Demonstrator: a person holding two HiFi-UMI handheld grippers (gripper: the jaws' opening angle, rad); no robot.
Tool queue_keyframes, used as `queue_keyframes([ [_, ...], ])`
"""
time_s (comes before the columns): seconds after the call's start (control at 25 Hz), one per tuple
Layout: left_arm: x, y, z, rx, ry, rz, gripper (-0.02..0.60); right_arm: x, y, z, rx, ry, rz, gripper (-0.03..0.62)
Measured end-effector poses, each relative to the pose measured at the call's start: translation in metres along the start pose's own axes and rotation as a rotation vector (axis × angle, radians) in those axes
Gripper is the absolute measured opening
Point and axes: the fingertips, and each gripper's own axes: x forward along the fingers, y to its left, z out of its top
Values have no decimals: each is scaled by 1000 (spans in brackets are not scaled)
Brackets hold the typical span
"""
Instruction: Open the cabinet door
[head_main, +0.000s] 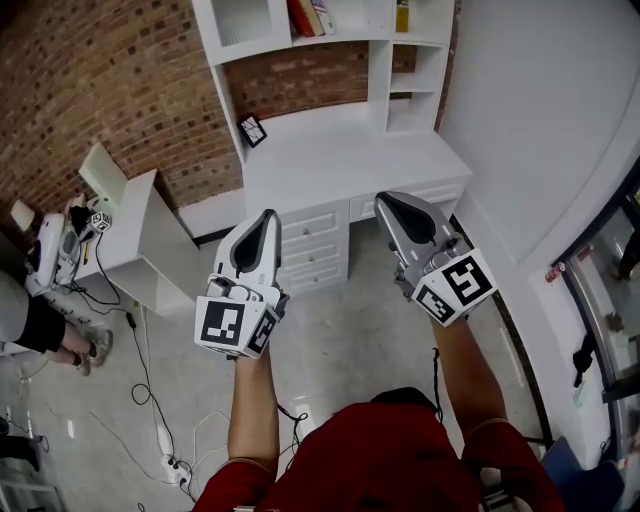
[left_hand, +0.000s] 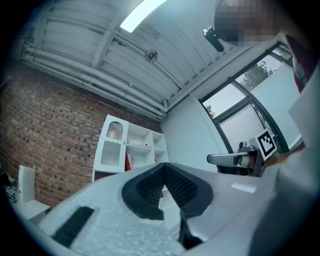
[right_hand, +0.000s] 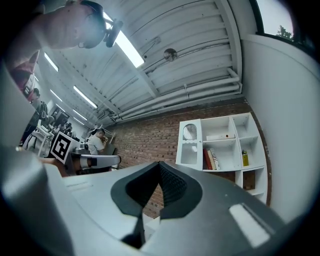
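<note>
Your left gripper (head_main: 266, 218) and right gripper (head_main: 388, 203) are side by side over the floor. Both pairs of jaws are closed together with nothing between them. The white cabinet door with the arched ribbed-glass panel (head_main: 243, 18) is far ahead, at the top left of the white desk hutch (head_main: 340, 150) against the red brick wall (head_main: 120, 90). It looks closed and is well apart from both grippers.

You've got the desk (head_main: 350, 150) at twelve o'clock, the cabinet door (head_main: 241, 20) above it at eleven, drawers (head_main: 314, 246) underneath.
</note>
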Motion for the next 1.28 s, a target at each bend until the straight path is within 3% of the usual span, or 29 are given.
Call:
queue_keyframes([
  [0.28,23,20,-14,-4,6,-2,0,22,-27,-16,-4,18,-7,11],
  [0.52,69,47,-40,14,19,26,0,58,-76,-41,7,-12,18,11],
  [0.72,141,75,-67,43,21,75,0,103,-145,-71,9,-41,76,11],
  [1.08,311,119,-115,76,30,163,0,186,-308,-112,27,-67,166,11],
  [1.28,378,143,-133,83,39,221,0,222,-368,-135,46,-57,221,11],
])
